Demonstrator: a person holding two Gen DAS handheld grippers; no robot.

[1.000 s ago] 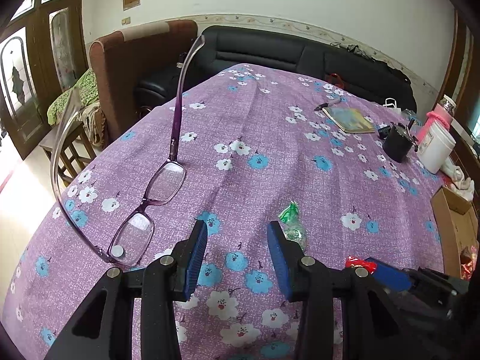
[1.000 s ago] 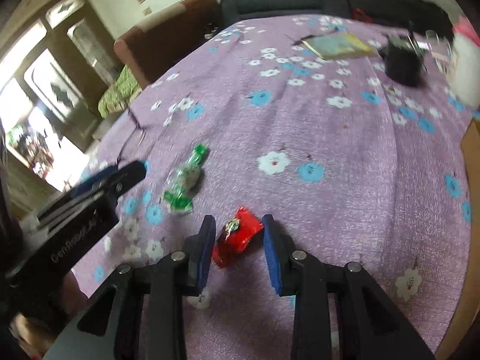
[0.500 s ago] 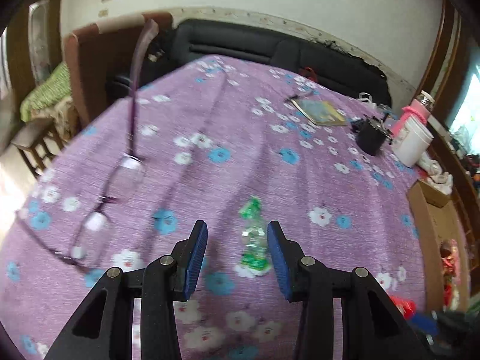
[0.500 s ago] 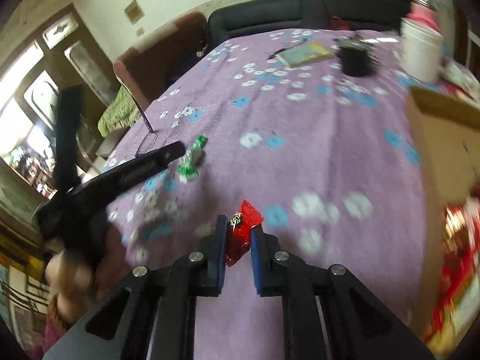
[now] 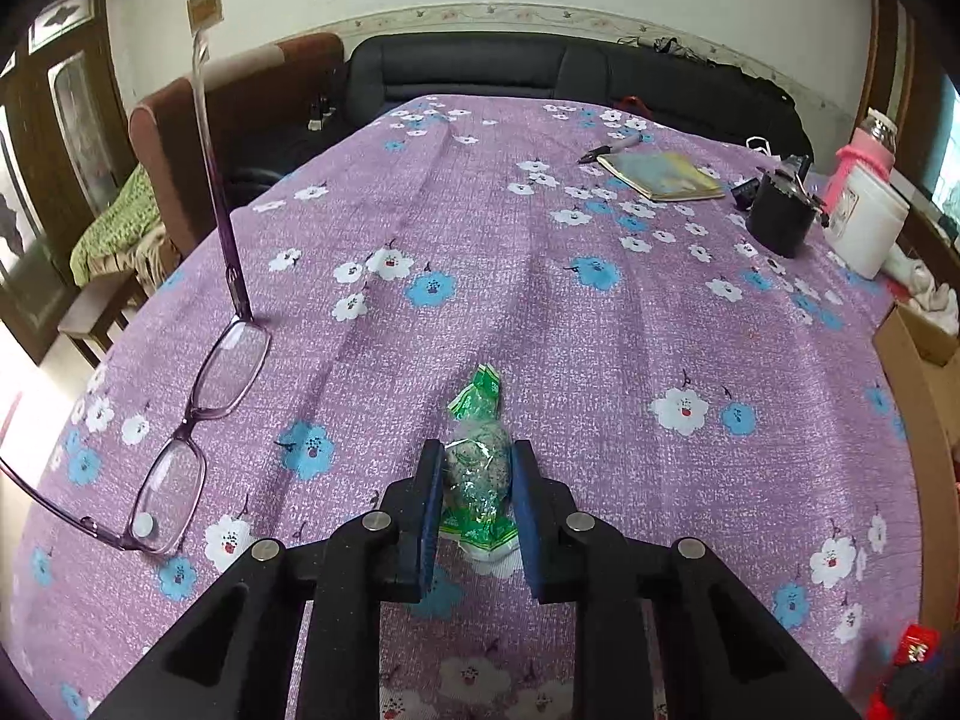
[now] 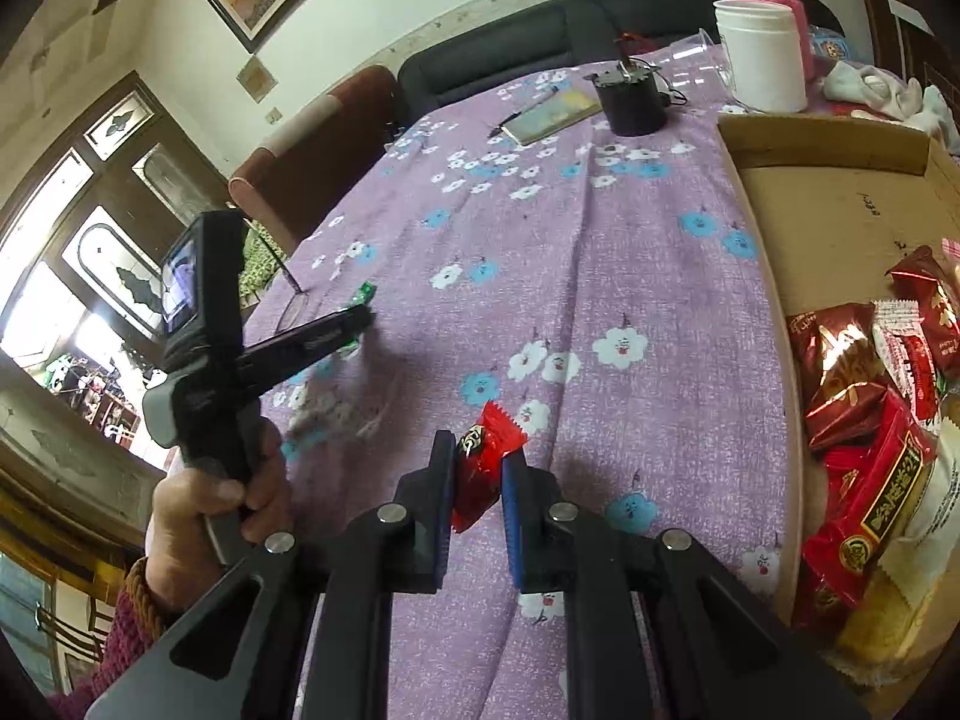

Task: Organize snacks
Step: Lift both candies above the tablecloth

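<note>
A green-wrapped candy [image 5: 474, 405] lies on the purple flowered tablecloth [image 5: 540, 300]. My left gripper [image 5: 477, 456] is closing on it, and both blue pads touch its sides. In the right wrist view the left gripper [image 6: 354, 324], held by a hand [image 6: 204, 498], reaches down to that candy [image 6: 363, 293]. My right gripper [image 6: 477, 456] is shut on a red-wrapped candy [image 6: 489, 438] and holds it above the cloth. To its right stands an open cardboard box [image 6: 840, 192] with several red snack packets [image 6: 870, 450] inside.
Purple-framed glasses [image 5: 198, 396] lie open at the left of the green candy. At the far side are a notebook [image 5: 660, 174] with a pen, a black cup [image 5: 780, 216], a white jar [image 5: 864, 222] and a pink bottle. Sofas stand behind the table.
The left gripper moved forward over the green candy and closed on it. The right gripper shut on the red candy, lifted it and carried it right, next to the box.
</note>
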